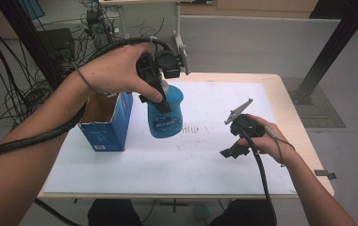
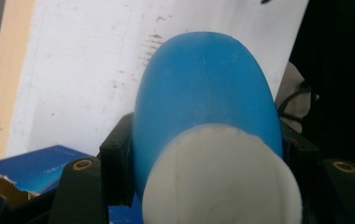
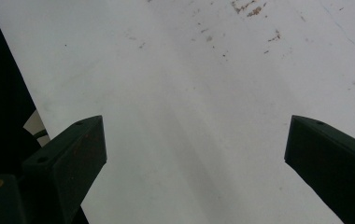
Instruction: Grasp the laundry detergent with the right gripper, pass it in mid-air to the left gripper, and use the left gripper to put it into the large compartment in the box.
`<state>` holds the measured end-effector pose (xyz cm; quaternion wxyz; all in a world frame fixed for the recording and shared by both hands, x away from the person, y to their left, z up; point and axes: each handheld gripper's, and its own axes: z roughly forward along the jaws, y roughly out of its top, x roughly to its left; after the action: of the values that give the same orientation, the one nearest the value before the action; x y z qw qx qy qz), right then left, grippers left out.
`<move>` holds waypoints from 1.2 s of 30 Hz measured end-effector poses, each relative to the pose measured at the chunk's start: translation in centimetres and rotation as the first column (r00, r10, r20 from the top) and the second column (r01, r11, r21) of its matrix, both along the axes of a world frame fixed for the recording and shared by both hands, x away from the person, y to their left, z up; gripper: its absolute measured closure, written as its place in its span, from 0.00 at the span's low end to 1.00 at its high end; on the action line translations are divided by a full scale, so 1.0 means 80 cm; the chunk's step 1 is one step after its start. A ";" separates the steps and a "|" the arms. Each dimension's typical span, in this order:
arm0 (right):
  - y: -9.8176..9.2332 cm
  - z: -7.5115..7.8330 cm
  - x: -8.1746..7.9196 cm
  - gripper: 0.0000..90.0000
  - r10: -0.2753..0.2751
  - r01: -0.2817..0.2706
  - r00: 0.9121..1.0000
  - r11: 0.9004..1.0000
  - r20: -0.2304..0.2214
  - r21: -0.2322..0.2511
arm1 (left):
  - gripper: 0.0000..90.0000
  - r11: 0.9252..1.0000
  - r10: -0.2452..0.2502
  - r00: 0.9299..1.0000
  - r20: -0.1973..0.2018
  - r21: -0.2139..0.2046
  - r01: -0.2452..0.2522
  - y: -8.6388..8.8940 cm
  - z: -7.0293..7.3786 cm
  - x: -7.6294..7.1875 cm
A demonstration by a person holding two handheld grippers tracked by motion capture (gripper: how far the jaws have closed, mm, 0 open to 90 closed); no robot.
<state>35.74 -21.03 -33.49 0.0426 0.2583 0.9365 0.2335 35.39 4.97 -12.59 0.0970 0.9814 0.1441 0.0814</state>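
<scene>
high view: the blue bottle (image 1: pixel 166 115) hangs tilted above the white sheet (image 1: pixel 167 160), its white cap end up in the left gripper (image 1: pixel 160 77) and its rounded body pointing down toward the sheet. whether its base touches the sheet i cannot tell. a label with white lettering faces the camera. the left gripper is clamped on the bottle near the neck, with the left hand (image 1: pixel 116 70) wrapped over the tool from above and a thick black cable looping back along the forearm.

in the left gripper view the bottle (image 2: pixel 206 98) sits between the two black jaws, which press on it from either side, and the white cap (image 2: pixel 222 179) is nearest the lens.

just left of the bottle in the high view stands an open blue box (image 1: pixel 109 125), its torn cardboard flaps up; bottle and box are near but not touching. a corner of the box (image 2: pixel 35 168) shows low in the left gripper view.

right of the bottle, well apart, the right gripper (image 1: pixel 231 148) is held in the right hand (image 1: pixel 269 141) low over the sheet. in the right gripper view its jaws stand wide apart with nothing between them, over the sheet (image 3: pixel 189 93), which has small brown specks.

the sheet covers most of a pale wooden table (image 1: pixel 285 108).
</scene>
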 end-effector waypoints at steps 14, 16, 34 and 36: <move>0.001 -0.006 0.001 0.06 -0.004 0.004 1.000 1.000 -0.018 0.009 | 0.42 0.966 0.260 0.965 0.031 -0.022 -0.259 0.020 0.022 0.023; 0.002 -0.008 0.001 0.06 0.001 -0.001 1.000 1.000 -0.020 0.012 | 0.42 0.957 0.288 0.957 0.028 -0.025 -0.288 0.024 0.026 0.025; 0.013 -0.012 0.004 0.06 0.007 -0.007 1.000 1.000 -0.030 0.020 | 0.42 0.856 0.512 0.857 0.057 -0.109 -0.505 0.085 0.092 0.044; 0.016 -0.013 0.004 0.06 0.013 -0.013 0.999 1.000 -0.032 0.015 | 0.42 0.841 0.537 0.842 0.055 -0.117 -0.529 0.093 0.097 0.046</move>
<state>36.09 -19.78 -34.53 0.0239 0.2562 0.9369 0.2366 39.04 12.41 -4.82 0.1240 0.8924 0.4107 0.1402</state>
